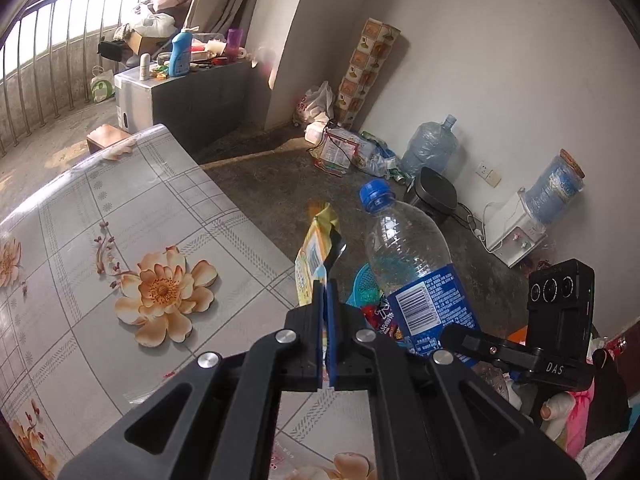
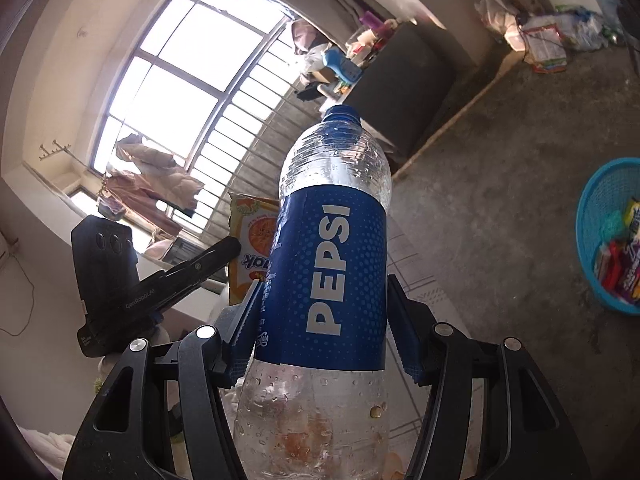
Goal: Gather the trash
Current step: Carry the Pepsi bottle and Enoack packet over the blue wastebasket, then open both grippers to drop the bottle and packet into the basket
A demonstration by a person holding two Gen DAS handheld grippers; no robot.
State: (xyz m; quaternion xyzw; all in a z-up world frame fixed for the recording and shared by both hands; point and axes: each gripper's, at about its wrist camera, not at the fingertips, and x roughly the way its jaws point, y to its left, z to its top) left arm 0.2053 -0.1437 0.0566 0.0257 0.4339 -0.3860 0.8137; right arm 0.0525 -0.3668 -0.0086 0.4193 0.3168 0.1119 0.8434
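Left wrist view: left gripper (image 1: 327, 300) has its jaws clamped flat on a yellow snack wrapper (image 1: 316, 256), which stands up out of the pads just past the table's (image 1: 120, 208) right edge.
Wrapper handling: thin, crinkly film, near weightless by the look of it; it flops above the pinch, so a grip on a flat edge, as here, suits it best.
Bottle position: Pepsi bottle (image 1: 408, 256) sits just right of the wrapper, tilted, blue cap up, out over the floor.
Basket: teal basket (image 1: 366, 284) peeks out low between wrapper and bottle, coloured packets already inside.
Right wrist view: right gripper (image 2: 322, 320) is part open, one pad on each side of the blue label, bottle held across its middle.
Bottle handling: empty clear plastic with droplets inside, so light but springy; likely to dent under a hard squeeze, and the label looks slick.
Best hold: mid-body on the label, where it is widest, seems right.
Basket again: teal basket (image 2: 588, 216) lies well off at the right edge, down on the concrete floor.
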